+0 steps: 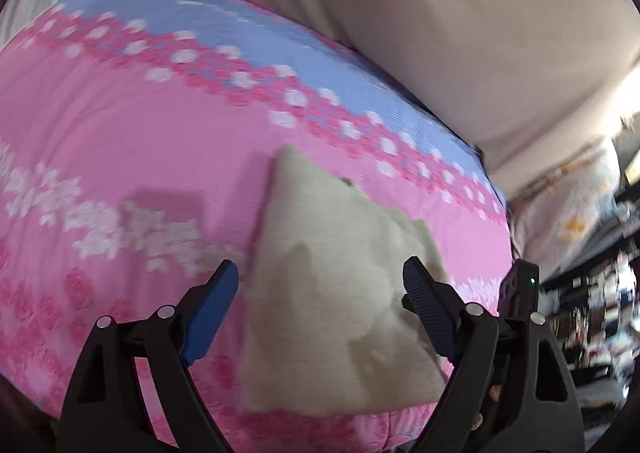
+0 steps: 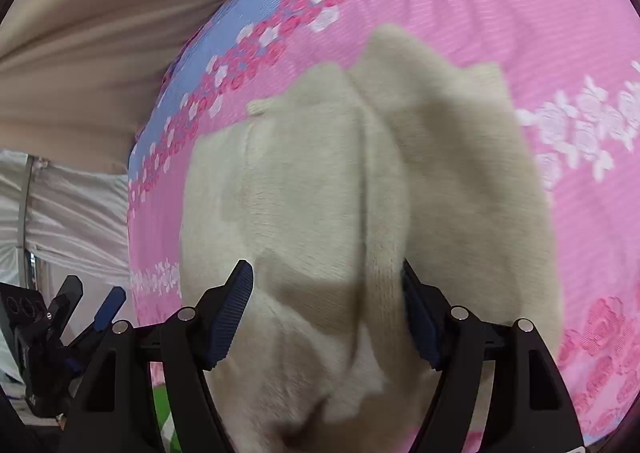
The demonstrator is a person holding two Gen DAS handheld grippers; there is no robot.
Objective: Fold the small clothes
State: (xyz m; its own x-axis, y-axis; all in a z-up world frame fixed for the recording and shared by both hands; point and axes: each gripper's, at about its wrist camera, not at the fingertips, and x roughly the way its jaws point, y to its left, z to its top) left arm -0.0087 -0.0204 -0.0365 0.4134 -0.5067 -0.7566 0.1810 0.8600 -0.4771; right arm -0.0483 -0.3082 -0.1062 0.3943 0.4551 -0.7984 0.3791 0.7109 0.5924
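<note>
Cream fleece garment [image 2: 320, 181] lies lengthwise along bedspread [image 2: 520, 33].

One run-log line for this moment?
cream garment: folded on pink bedspread | left hand-held gripper: open, empty | right hand-held gripper: open, over garment

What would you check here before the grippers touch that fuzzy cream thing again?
1. Left gripper open, nothing pinched: ok.
2. Right gripper open, pads clear of the cloth: ok.
3. Cream fleece garment lying on the pink floral bedspread, not hanging off its edge: ok.
4. Fold lying flat: not ok, a raised ridge runs down the middle.
5. Which kind of garment it is: cannot tell.
6. Fold finished: cannot tell, the near end is hidden.
</note>
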